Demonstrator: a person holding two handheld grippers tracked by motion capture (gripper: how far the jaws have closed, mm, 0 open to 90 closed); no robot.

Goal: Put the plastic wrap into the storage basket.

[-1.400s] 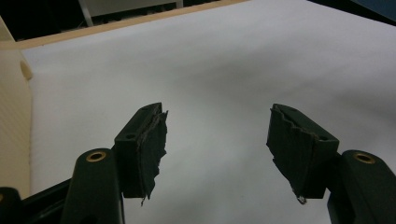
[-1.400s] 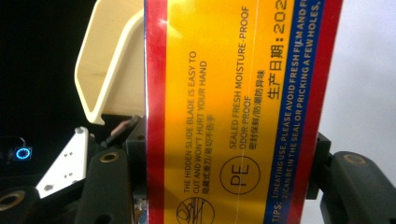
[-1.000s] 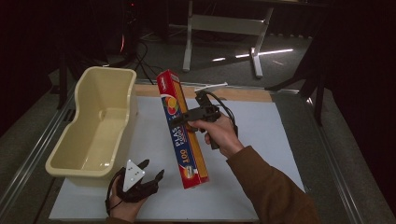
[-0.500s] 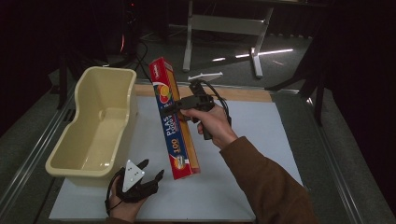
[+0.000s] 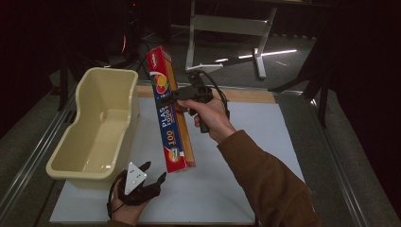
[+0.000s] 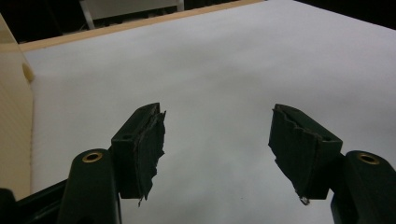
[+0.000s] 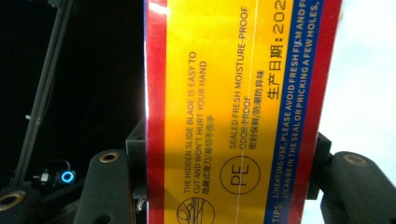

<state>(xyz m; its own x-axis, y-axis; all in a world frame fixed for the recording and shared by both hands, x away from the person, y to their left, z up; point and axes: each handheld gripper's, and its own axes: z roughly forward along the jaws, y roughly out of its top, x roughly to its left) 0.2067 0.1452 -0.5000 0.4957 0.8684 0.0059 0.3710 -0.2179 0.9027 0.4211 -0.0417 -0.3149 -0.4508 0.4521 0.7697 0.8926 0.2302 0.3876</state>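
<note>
**Inspector:** Report on the right tongs (image 5: 176, 98).

**Assistant:** They pinch the long red, yellow and blue cardboard box of plastic food wrap (image 5: 171, 111) across its width, above its middle. The box hangs tilted in the air over the white sheet on the worktop (image 5: 265, 142), just beside the cream plastic tub (image 5: 124, 90), touching neither.

**Inspector:** The left tongs (image 5: 150, 176)?

**Assistant:** Spread wide, empty, low on the sheet near the tub's front corner.

**Inspector:** Advice for the carry?

**Assistant:** My judgement: the grip sits off-centre, so the long lower end may swing or pivot between the pads. Keep the squeeze firm, move slowly, and level the box before lowering it anywhere. Whether the tub is its destination I cannot tell.

**Inspector:** Condition of the box?

**Assistant:** Closed, edges straight, no dents visible. Yellow side panel carries printed notes on a slide blade and a PE mark.
</note>
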